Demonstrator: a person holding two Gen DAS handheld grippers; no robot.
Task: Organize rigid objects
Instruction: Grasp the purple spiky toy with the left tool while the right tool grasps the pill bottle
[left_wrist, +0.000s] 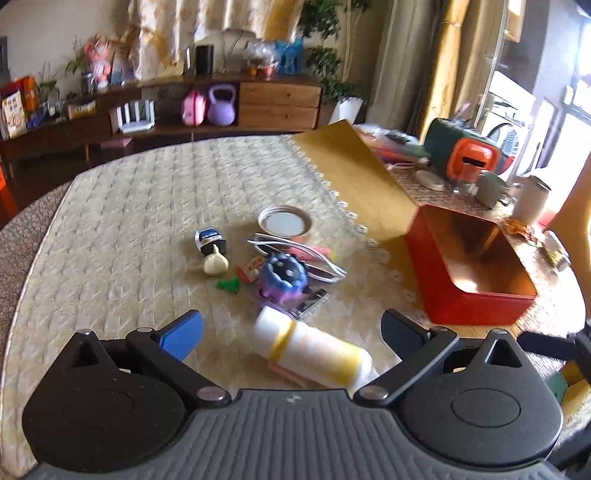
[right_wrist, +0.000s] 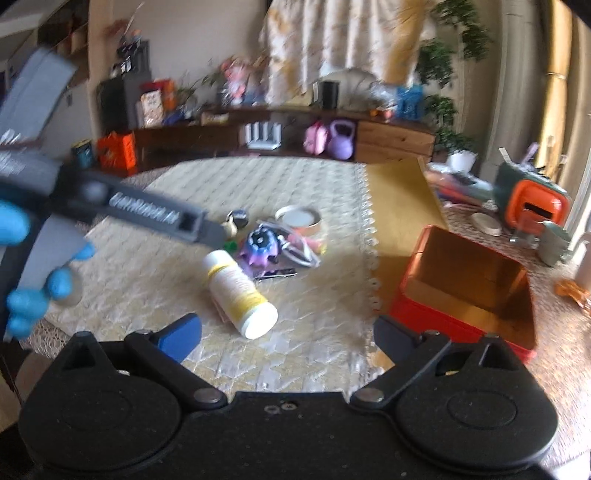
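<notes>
Judging from the red tin (left_wrist: 476, 291), which sat empty with its gold inside bare, you had barely started; nothing looked sorted yet. Your left gripper (left_wrist: 291, 328) was spread wide, holding nothing, hovering just over the white bottle (left_wrist: 314, 354) lying on its side on the quilted table cover (left_wrist: 129, 206). Your right gripper (right_wrist: 288, 332) was also wide apart and empty, near the same bottle (right_wrist: 240, 291). Everything else was loose in one cluster beyond it: purple spiky toy (left_wrist: 284, 277), tape roll (left_wrist: 284, 223), white cable (left_wrist: 306, 258), garlic-shaped piece (left_wrist: 215, 263), green bit (left_wrist: 229, 285). All of it was left to move, the tin well to the right of the pile.
</notes>
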